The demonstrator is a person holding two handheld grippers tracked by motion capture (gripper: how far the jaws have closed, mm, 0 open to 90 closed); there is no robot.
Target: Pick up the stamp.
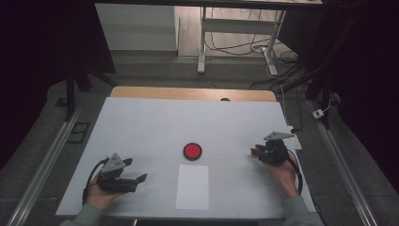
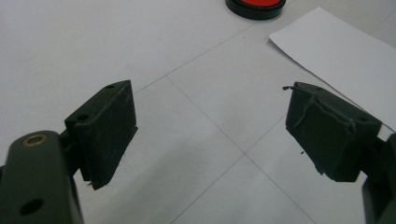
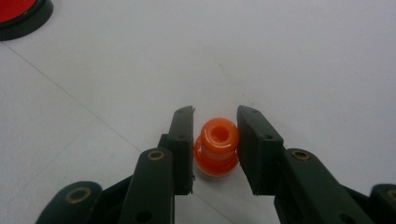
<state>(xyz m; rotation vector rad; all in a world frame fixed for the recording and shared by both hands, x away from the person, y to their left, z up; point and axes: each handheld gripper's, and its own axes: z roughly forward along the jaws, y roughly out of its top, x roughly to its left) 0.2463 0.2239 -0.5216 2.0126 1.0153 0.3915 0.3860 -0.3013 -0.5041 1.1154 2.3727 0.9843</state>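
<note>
The right gripper [image 3: 215,144] squeezes a little orange piece [image 3: 216,147] between its jaws, down on the white table [image 1: 141,127]. The left gripper [image 2: 210,135] has its jaws wide apart and holds nothing.

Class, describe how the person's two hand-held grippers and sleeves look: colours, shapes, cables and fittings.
Both the left gripper and the right gripper are black, each topped by a grey three-cornered plate and trailing a black cable. In the gripper views the jaws are flat black blocks on arms with brass-ringed holes. The left pads look scuffed. The sleeves are grey-green.
</note>
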